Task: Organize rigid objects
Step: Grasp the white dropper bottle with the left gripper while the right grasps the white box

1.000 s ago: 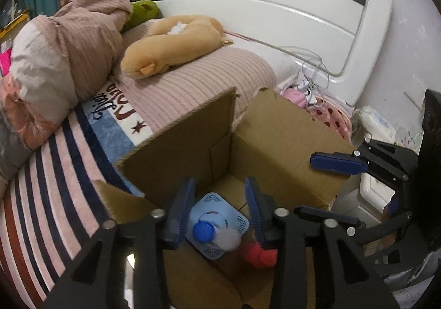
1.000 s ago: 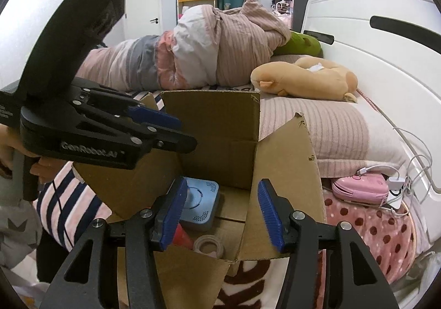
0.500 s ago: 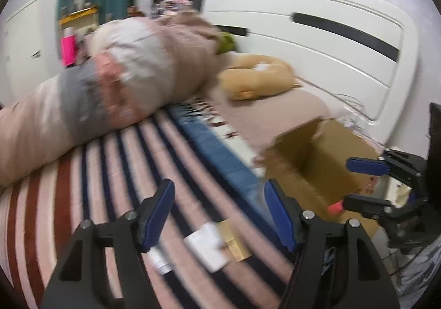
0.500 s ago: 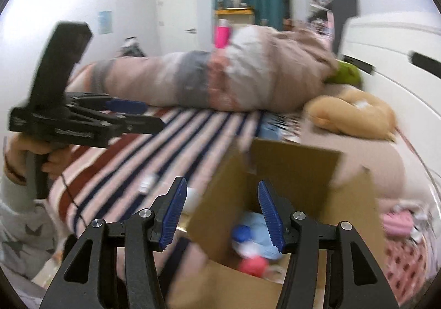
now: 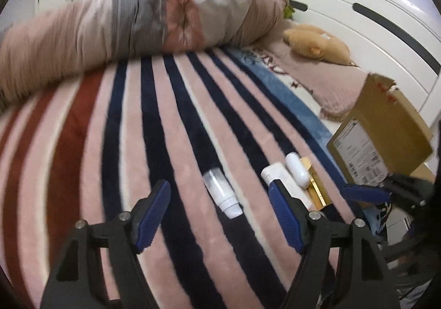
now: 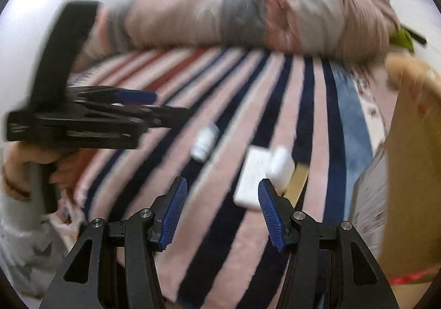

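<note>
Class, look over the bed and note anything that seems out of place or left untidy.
A white tube, a white box, a small white case and a gold box lie loose on the striped blanket, outside the cardboard box.

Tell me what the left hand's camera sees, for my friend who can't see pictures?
The open left gripper hovers over a striped blanket, with a small white tube lying between its fingers. Further right lie a white box, a white case and a cardboard box.
</note>
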{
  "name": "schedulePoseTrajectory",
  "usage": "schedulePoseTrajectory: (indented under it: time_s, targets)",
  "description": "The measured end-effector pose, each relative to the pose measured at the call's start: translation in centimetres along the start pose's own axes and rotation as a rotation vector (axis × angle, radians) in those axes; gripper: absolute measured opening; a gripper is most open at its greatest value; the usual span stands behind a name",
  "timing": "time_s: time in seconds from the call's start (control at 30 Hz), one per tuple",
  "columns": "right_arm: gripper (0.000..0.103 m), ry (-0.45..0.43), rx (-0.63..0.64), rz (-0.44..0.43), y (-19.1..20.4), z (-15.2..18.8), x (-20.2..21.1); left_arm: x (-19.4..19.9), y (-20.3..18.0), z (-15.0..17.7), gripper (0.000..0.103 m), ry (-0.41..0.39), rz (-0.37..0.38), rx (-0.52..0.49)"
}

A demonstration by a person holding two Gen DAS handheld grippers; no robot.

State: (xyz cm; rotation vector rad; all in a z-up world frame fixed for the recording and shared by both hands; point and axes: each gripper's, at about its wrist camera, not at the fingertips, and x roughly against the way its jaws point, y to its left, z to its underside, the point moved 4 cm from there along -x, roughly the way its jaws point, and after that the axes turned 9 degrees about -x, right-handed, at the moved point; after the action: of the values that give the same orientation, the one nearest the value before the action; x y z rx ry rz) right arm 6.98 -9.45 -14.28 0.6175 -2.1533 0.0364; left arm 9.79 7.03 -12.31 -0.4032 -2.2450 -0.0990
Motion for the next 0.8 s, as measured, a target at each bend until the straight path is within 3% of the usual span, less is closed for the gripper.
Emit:
schedulePoseTrajectory:
  time_s: [0.1, 0.17, 0.27, 0.3, 0.43, 0.53, 0.63, 0.8]
  targets:
    - [0.05, 0.037, -0.065, 0.037, -1.8, 0.4, -3.4, -2.6, -0.1, 0.8, 0.069, 0.029, 0.014, 0.032]
    - [0.05, 0.054, -0.09, 0.042, -2.6, 0.5, -4.6, -4.0, -0.4, 0.9, 0.062, 0.042, 0.04, 0.054]
    - [0.047, 0.068, -0.101, 0.016, -3.2, 0.5, -5.7, -5.7, -0.7, 1.1, 0.052, 0.051, 0.055, 0.084]
    - [0.046, 0.07, -0.098, 0.015, -3.2, 0.4, -6.0, -6.2, -0.8, 1.1, 0.044, 0.053, 0.051, 0.088]
    - [0.044, 0.056, -0.089, 0.032, -3.0, -0.1, -6.6, -7.1, -0.8, 1.0, 0.027, 0.054, -0.004, 0.08]
    - [0.035, 0.054, -0.086, 0.063, -3.1, -0.1, -6.9, -6.8, -0.8, 1.2, 0.024, 0.059, -0.004, 0.068]
    - [0.033, 0.052, -0.053, 0.063, -2.9, 0.1, -6.5, -5.6, -0.9, 1.9, 0.024, 0.069, 0.006, 0.048]
    - [0.032, 0.102, -0.019, -0.043, -1.6, 1.7, -4.7, -3.0, -0.7, 4.5, 0.024, 0.107, 0.004, 0.029]
